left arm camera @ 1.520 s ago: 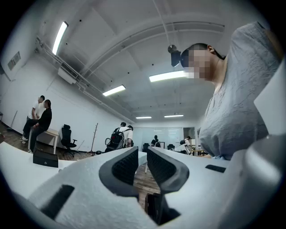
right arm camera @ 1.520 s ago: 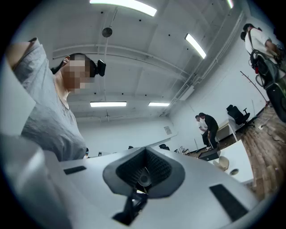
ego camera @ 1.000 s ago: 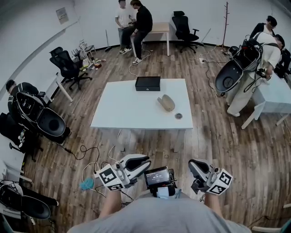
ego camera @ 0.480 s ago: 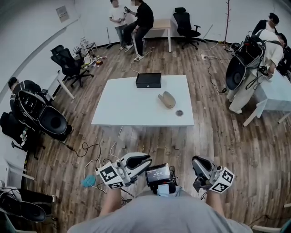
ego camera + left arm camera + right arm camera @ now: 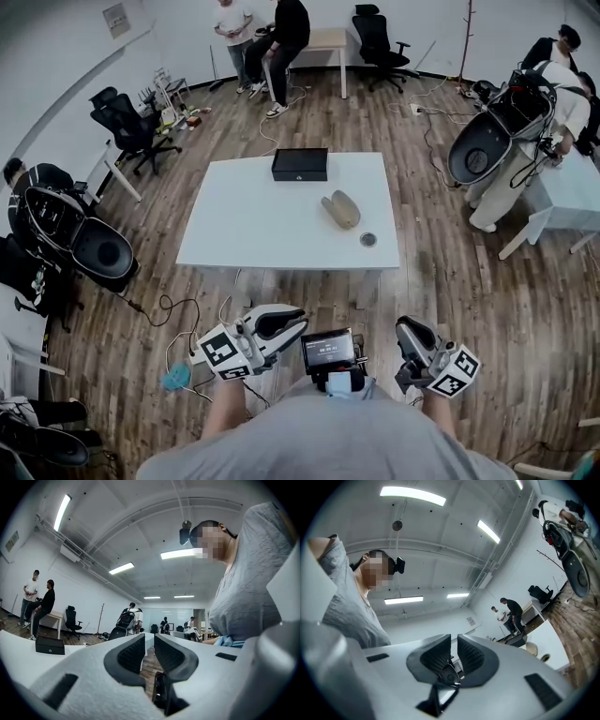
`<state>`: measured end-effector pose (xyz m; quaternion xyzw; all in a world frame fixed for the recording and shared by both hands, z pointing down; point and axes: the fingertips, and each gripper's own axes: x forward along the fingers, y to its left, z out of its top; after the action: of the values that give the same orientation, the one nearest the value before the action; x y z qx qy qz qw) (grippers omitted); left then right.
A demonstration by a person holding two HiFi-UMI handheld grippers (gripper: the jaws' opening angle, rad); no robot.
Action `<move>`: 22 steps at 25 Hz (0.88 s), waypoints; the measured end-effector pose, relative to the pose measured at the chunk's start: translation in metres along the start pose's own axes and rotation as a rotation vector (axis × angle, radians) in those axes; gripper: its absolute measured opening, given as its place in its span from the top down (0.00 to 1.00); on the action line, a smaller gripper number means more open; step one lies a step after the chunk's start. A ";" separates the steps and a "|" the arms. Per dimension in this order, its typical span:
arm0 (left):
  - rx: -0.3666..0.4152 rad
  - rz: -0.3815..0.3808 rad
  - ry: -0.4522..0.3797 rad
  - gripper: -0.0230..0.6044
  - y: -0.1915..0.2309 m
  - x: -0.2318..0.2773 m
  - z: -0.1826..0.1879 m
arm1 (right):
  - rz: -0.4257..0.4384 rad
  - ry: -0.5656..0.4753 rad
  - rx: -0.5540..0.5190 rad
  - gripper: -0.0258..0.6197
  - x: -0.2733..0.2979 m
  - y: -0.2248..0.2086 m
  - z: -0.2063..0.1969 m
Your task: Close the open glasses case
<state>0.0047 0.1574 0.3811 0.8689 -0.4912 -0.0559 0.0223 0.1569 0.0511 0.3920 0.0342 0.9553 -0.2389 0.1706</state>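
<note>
Barely shifted, the glasses case [image 5: 341, 209] lies well ahead, nearer the right gripper [image 5: 410, 335] than the left gripper [image 5: 281, 322]. Both are nearly closed and empty.

Both forearms are raised in front of my chest, elbows tucked, with the grippers low and near my body. My left gripper [image 5: 298, 322] lies roughly level, its jaws pointing far and to the right, and its marker cube [image 5: 220, 354] sits at the near-left end above my left forearm [image 5: 225, 408]. In the left gripper view the jaws [image 5: 149, 644] are drawn nearly together, a thin slit between the ribbed pads and nothing in it. My right gripper [image 5: 405, 330] points far and slightly left, its marker cube [image 5: 457, 372] above my right forearm [image 5: 436, 412]. The right gripper view shows the same [image 5: 453, 651]: pads close, nothing gripped.
</note>
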 end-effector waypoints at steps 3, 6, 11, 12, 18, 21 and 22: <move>-0.010 0.004 -0.020 0.88 0.047 0.010 0.003 | -0.009 0.017 0.000 0.91 0.031 -0.029 0.004; -0.006 0.004 -0.034 0.88 0.097 0.020 0.011 | -0.018 0.050 -0.004 0.91 0.071 -0.061 0.008; 0.002 -0.014 -0.038 0.88 0.173 0.034 0.021 | -0.067 0.070 -0.042 0.91 0.131 -0.108 0.017; 0.000 -0.023 -0.034 0.88 0.184 0.036 0.020 | -0.080 0.069 -0.044 0.91 0.138 -0.116 0.017; 0.006 -0.085 0.027 0.88 0.239 0.046 0.002 | -0.213 0.146 -0.092 0.91 0.161 -0.154 -0.005; 0.045 -0.108 0.109 0.88 0.267 0.061 -0.019 | -0.301 0.249 -0.136 0.91 0.160 -0.180 -0.026; 0.067 -0.113 0.143 0.88 0.277 0.068 -0.027 | -0.326 0.286 -0.152 0.91 0.160 -0.192 -0.032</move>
<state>-0.1937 -0.0441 0.4289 0.8973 -0.4403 0.0216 0.0251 -0.0316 -0.1062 0.4493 -0.1003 0.9779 -0.1832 -0.0051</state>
